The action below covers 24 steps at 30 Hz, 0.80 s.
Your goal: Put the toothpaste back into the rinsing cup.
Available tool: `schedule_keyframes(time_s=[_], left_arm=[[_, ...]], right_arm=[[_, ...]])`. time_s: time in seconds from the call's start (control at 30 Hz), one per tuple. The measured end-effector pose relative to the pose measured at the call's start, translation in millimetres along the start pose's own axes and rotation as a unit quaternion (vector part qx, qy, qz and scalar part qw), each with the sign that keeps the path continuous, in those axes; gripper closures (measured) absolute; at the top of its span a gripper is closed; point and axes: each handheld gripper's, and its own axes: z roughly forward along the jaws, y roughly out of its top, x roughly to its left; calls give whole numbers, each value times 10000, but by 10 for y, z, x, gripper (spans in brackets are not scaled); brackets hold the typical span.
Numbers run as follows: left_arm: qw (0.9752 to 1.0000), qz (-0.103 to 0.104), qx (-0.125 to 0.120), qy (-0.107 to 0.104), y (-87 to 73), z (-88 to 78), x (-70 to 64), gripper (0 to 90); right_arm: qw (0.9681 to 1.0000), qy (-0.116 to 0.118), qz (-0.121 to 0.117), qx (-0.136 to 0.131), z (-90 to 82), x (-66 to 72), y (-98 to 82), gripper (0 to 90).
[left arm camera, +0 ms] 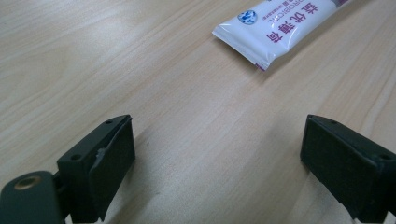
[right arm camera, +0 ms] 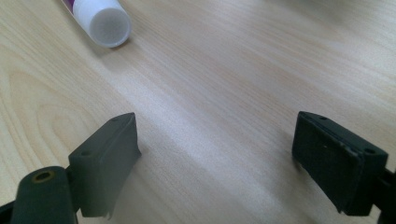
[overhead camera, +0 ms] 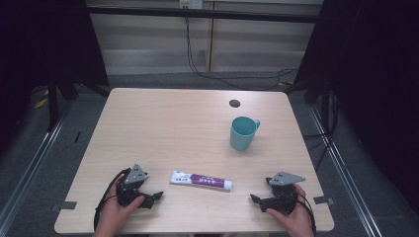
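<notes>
One teal mug beyond toothpaste tube

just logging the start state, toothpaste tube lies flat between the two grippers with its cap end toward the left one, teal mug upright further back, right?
Not quite: the toothpaste tube lies with its cap end toward the right gripper, as the right gripper view shows; its flat crimped end faces the left gripper. The rest holds: the tube lies flat between the grippers, and the teal mug stands upright further back.
</notes>
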Motion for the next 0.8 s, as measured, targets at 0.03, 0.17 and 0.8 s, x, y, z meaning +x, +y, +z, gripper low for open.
schedule_keyframes(time_s=[0.03, 0.17, 0.8], left_arm=[[10000, -2, -1, -1, 0, 0, 0, 97], [10000, 1, -2, 5, 0, 0, 1, 97], [10000, -1, -1, -13, 0, 0, 3, 97]], right_arm=[[10000, -1, 6, 4, -1, 1, 0, 139], [10000, -5, 25, 3, 1, 3, 3, 140], [9877, 655, -1036, 968, 192, 225, 624, 222]])
